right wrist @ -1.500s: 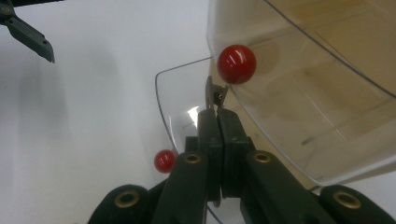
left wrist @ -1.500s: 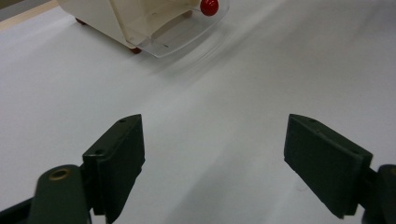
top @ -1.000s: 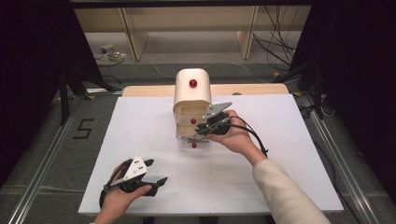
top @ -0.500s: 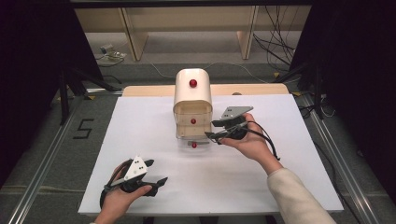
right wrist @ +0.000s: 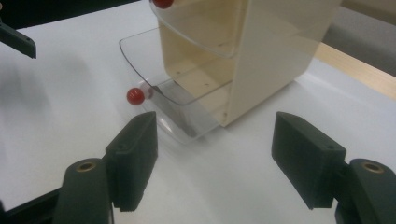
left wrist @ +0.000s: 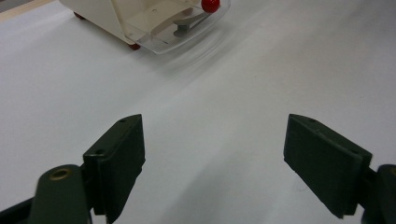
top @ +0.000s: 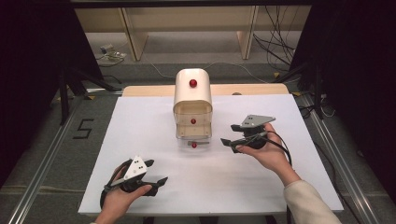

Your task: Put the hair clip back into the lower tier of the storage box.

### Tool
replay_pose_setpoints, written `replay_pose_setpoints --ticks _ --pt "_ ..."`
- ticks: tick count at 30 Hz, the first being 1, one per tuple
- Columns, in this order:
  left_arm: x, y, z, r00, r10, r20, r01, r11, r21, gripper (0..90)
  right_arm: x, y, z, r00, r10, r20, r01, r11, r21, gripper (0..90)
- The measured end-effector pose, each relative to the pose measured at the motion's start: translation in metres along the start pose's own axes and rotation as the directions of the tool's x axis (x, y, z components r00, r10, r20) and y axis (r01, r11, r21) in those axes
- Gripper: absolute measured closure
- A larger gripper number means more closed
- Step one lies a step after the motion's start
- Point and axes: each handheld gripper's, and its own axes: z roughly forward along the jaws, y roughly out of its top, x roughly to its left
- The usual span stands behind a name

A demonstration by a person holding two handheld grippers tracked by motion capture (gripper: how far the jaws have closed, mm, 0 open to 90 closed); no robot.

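At the left, near the bench's front edge, my left gripper [top: 156, 183] lies low over the white sheet [top: 140, 140], its fingers [left wrist: 119, 158] spread wide with nothing but bare sheet between them.

In the middle, toward the far side of the sheet, stands the cream drawer cabinet [top: 192, 93] with a rounded top and a red knob on each front. Its bottom drawer [top: 193, 138], clear plastic, is pulled out toward me, its red knob [top: 194, 145] at the front edge; in my left gripper view a small grey piece [left wrist: 183, 29] lies in it. The middle drawer [right wrist: 196, 28] is also clear, and I cannot tell what it holds.

To the right of the cabinet, my right gripper [top: 229, 135] hangs just above the sheet and points left at the open drawer, apart from it. Its fingers [right wrist: 133, 154] have just been opening and stand wide, with nothing between them.

The sheet covers a pale wooden bench [top: 252, 88]. Beyond it are a grey floor [top: 196, 60], wooden shelf legs [top: 133, 32] and loose cables [top: 275, 42]; a "5" [top: 83, 129] is taped on the floor at the left.
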Motion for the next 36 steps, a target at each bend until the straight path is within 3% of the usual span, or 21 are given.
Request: replay_pose_setpoints --ticks 5,19,36 --pt "0.000 0.000 0.000 1.0000 -0.004 0.000 0.004 1.0000 0.001 20.7 -0.002 -0.010 -0.012 0.9998 0.021 0.003 -0.021 1.000 -0.023 30.5" --pt "0.001 0.000 -0.001 0.9998 -0.021 -0.007 0.021 0.9997 -0.012 20.6 -0.004 -0.031 -0.028 0.9981 0.036 0.049 -0.035 0.999 -0.022 29.0" --pt "0.002 -0.001 0.000 0.9996 -0.025 -0.010 0.025 0.9996 -0.012 20.6 0.002 -0.065 -0.046 0.9966 0.067 0.049 -0.065 0.998 -0.024 28.8"
